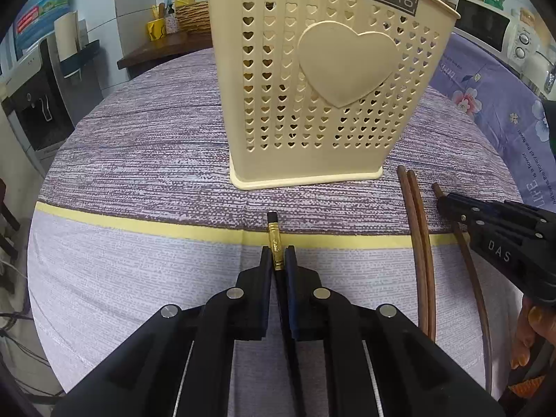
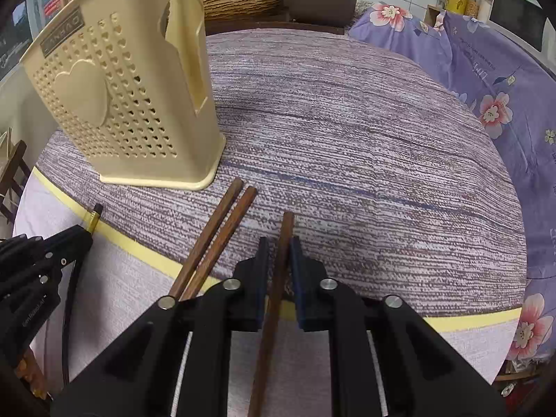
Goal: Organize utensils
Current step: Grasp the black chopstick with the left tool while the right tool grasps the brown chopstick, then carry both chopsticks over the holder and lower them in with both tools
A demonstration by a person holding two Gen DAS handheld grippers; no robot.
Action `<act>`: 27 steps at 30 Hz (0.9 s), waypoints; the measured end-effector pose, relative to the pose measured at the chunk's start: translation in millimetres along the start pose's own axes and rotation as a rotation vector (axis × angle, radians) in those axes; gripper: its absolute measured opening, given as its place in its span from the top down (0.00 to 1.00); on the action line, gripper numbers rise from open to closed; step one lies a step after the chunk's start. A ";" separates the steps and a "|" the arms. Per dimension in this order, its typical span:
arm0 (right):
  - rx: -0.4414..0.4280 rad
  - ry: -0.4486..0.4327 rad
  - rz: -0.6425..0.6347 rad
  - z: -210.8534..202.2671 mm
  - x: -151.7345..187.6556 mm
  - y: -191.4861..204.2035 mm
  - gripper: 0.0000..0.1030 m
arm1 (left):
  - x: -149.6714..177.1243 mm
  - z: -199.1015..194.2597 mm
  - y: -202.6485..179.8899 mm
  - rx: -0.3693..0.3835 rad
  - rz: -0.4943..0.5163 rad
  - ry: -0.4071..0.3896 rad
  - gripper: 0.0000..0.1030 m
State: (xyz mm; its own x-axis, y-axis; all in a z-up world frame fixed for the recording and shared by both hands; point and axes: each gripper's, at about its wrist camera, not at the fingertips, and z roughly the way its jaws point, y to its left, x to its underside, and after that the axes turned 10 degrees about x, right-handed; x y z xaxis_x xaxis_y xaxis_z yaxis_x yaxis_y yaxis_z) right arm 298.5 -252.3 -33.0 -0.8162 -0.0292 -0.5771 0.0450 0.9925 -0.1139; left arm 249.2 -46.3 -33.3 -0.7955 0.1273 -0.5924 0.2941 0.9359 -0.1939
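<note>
The bench (image 1: 139,160) fills both views, draped in a purple streaked cloth with a yellow stripe (image 1: 156,226) running across it. Standing upright on it is the cream utensil holder (image 1: 323,80), its wall punched with little hearts and carrying one big raised heart. Just beside its base, on the right in the left wrist view, lie two brown chopsticks (image 1: 422,250) flat on the cloth, side by side and touching. Now the left hand-held gripper (image 1: 278,253): jaws pinched together on a black chopstick with a gold band (image 1: 274,239), its tip poking out over the yellow stripe, short of the holder. And the right hand-held gripper (image 2: 279,246) is clamped on a single brown chopstick (image 2: 283,239), which runs straight up between the pads, its end out over the streaked cloth, apart from the pair to its left.
</note>
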 end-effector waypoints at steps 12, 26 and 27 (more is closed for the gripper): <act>-0.061 -0.027 0.055 -1.8 -0.3 -11.4 0.91 | -6.4 -2.1 4.0 0.028 -0.012 -0.022 0.92; -0.169 -0.299 0.127 -128.6 -11.2 -54.8 0.92 | -31.0 -120.4 -3.5 0.151 -0.002 -0.320 0.92; -0.174 -0.320 0.130 -138.9 -11.6 -58.4 0.92 | -31.5 -128.4 -5.0 0.157 0.000 -0.337 0.92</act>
State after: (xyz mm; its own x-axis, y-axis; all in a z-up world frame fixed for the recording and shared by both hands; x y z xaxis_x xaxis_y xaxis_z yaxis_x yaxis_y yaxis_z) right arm 225.4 -293.4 92.7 -0.5881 0.0899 -0.8038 0.0159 0.9949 0.0997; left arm 204.7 -12.8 86.7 -0.5837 -0.0124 -0.8119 0.3929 0.8708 -0.2957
